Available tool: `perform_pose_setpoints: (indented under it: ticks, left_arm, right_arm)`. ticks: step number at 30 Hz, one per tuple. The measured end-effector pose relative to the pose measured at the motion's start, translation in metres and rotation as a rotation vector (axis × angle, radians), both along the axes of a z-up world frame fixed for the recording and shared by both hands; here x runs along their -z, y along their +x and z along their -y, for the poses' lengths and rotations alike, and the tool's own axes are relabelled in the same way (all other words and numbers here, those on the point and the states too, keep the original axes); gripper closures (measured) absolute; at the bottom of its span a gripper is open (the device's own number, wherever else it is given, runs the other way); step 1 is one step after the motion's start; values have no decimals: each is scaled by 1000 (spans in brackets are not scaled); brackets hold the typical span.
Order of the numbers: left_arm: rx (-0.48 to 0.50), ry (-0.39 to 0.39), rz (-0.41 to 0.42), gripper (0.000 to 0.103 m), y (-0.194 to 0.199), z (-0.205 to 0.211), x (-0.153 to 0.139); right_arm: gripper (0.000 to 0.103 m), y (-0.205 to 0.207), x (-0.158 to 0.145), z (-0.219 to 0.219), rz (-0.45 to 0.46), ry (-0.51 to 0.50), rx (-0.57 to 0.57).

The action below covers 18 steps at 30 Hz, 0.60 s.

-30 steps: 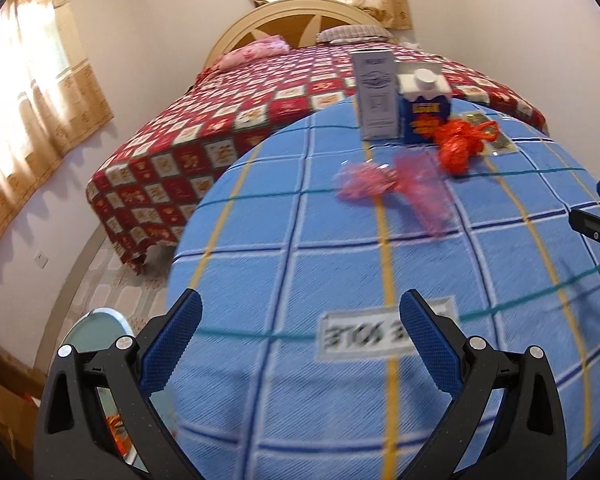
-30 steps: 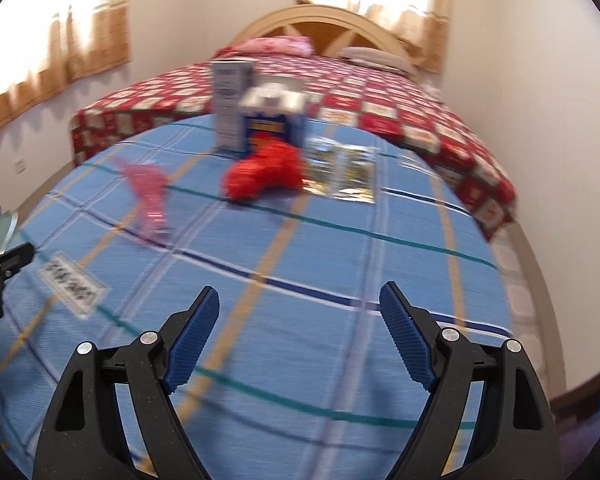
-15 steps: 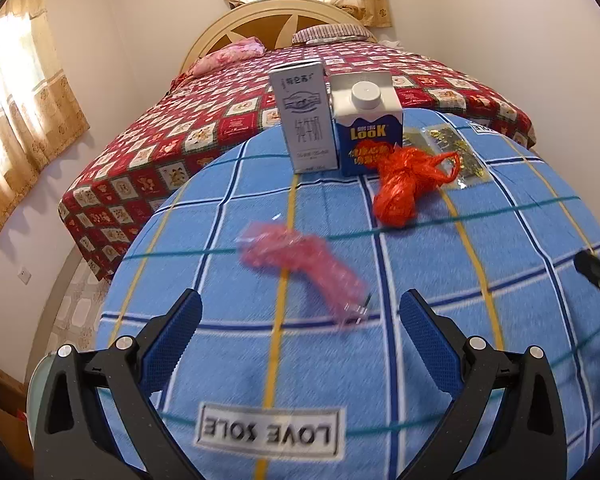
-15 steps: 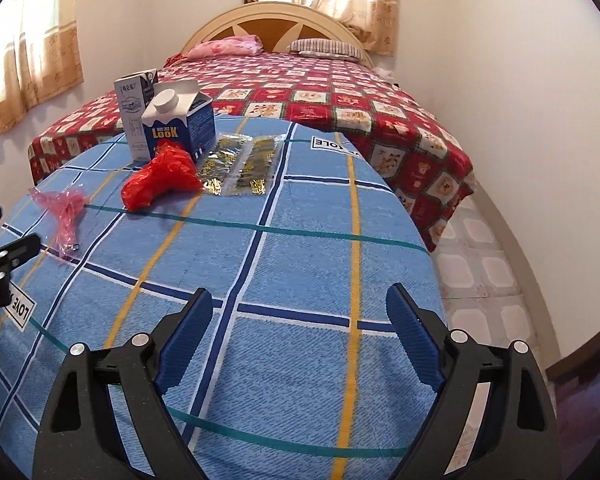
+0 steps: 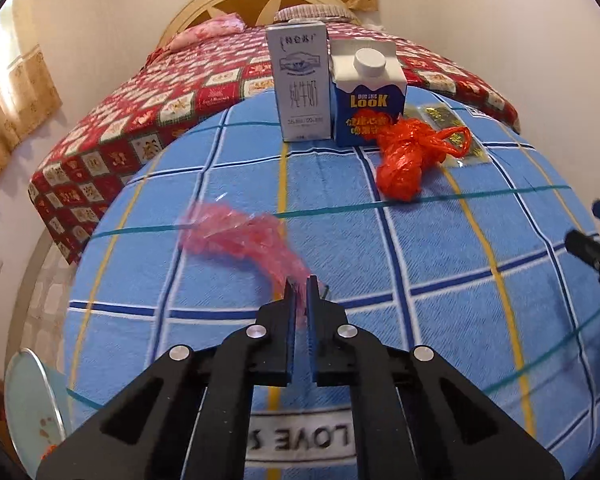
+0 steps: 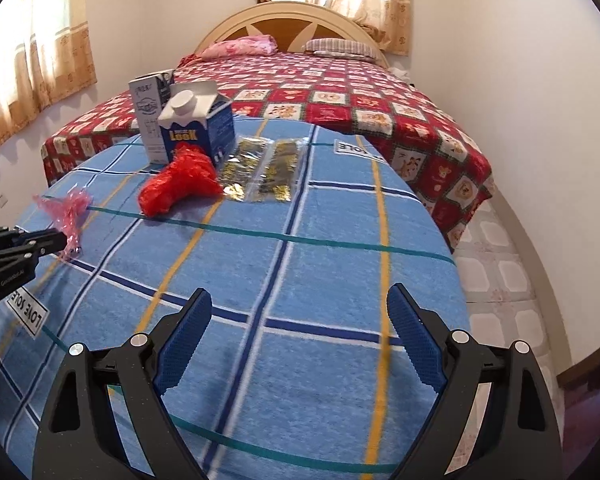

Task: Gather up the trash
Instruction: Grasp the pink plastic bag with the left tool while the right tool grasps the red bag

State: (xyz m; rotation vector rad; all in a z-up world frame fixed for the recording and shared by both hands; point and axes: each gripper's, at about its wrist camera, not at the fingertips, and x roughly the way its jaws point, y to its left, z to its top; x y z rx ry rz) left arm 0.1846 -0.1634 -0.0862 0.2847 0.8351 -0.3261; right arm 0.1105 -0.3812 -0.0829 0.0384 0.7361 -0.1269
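Note:
My left gripper (image 5: 300, 286) is shut on the near end of a pink plastic wrapper (image 5: 236, 236) that lies on the blue checked tablecloth (image 5: 440, 264); it also shows in the right wrist view (image 6: 66, 208). A crumpled red plastic bag (image 5: 410, 156) lies farther back, in front of a blue "LooK" carton (image 5: 366, 92) and a white milk carton (image 5: 302, 84). Two gold foil packets (image 6: 262, 170) lie to the right of the red bag (image 6: 178, 186). My right gripper (image 6: 300, 340) is open and empty above the cloth's near right part.
A bed with a red patchwork cover (image 6: 340, 96) stands behind the table. A round light-coloured object (image 5: 32, 400) sits low at the left of the table. Tiled floor (image 6: 496, 264) lies to the right.
My left gripper has moved forward to the pink wrapper and closed on its end. My right gripper has stayed open, its view shifting slightly.

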Motion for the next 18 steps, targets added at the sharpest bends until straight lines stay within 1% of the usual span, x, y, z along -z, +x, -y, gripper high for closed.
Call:
perform_pose_setpoints:
  ticks: [4,8,11,14,18]
  left_arm:
    - [-2,12,46,99,-6,-19,-12]
    - [-51,25,105,99,1,-49,-26]
    - [-114,39,120,99,14,-74,-27]
    - [-157,52,124,99,27,-93,-25]
    - [-205,62,128,99,45,-112,-21]
  right_arm:
    - [15,13,-7,-14,10,-6,-21]
    - [15,33,-16,-33,25,-17,-55]
    - [15,54,-22,-49,28,-33,-81]
    - [15,74,-23,-63,20,-37,-101]
    - [15,107,-17,-86,-1,-48,-110]
